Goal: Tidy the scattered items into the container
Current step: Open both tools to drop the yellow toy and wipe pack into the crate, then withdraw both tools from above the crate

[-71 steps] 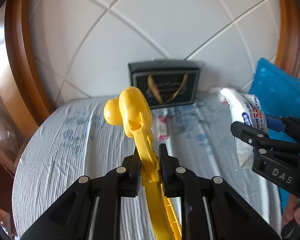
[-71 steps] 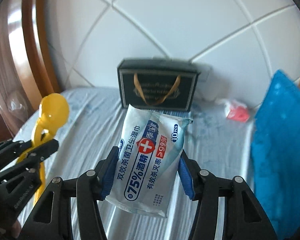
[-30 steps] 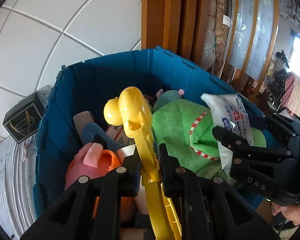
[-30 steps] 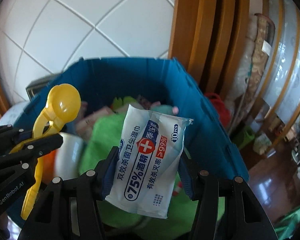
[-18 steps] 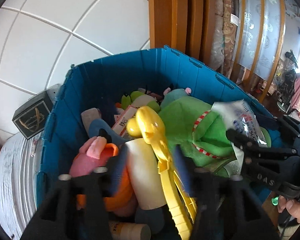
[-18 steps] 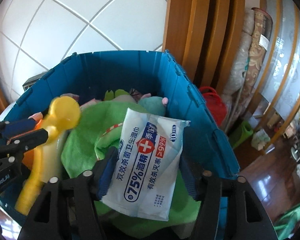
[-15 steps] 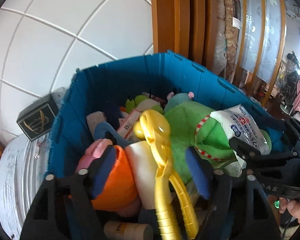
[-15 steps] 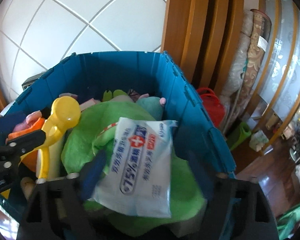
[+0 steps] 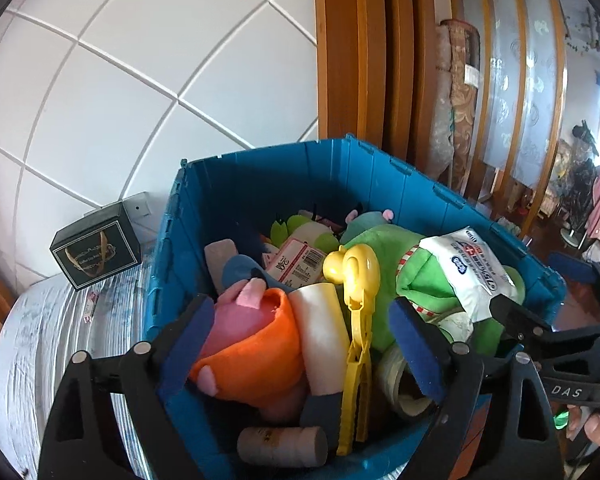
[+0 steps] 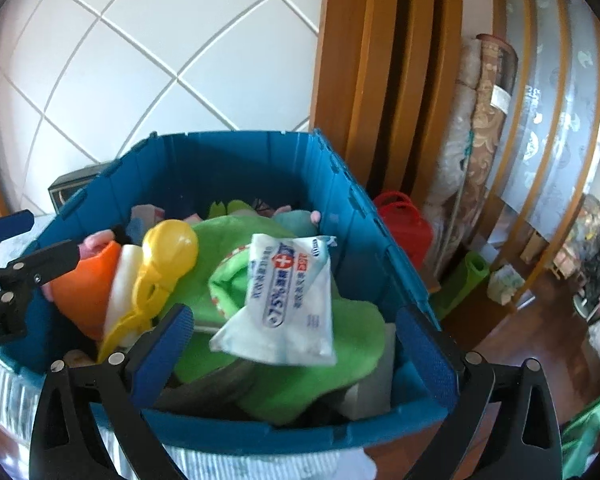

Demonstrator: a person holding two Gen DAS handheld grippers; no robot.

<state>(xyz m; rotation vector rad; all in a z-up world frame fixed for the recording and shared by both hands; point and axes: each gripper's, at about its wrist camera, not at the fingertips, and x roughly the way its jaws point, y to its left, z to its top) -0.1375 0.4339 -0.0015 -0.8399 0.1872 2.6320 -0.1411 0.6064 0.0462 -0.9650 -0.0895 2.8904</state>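
Note:
The blue bin (image 9: 236, 196) (image 10: 364, 240) is full of toys. The yellow duck-head tongs (image 9: 354, 320) (image 10: 160, 276) lie loose on the pile inside it. The white wet-wipes pack (image 9: 466, 272) (image 10: 288, 300) lies on the green plush (image 9: 384, 276) (image 10: 220, 252). My left gripper (image 9: 304, 336) is open and empty just above the bin's near edge. My right gripper (image 10: 296, 344) is open and empty over the bin, also seen in the left wrist view (image 9: 540, 320).
A black gift box (image 9: 96, 248) stands on the white cloth (image 9: 36, 344) left of the bin, a small packet (image 9: 90, 306) near it. An orange-pink plush (image 9: 248, 344), a cork roll (image 9: 282, 446) and a red container (image 10: 404, 228) by the wooden frame also show.
Both grippers swung from the table to above the bin, then opened. The yellow tongs and the wipes pack dropped onto the pile in the bin.

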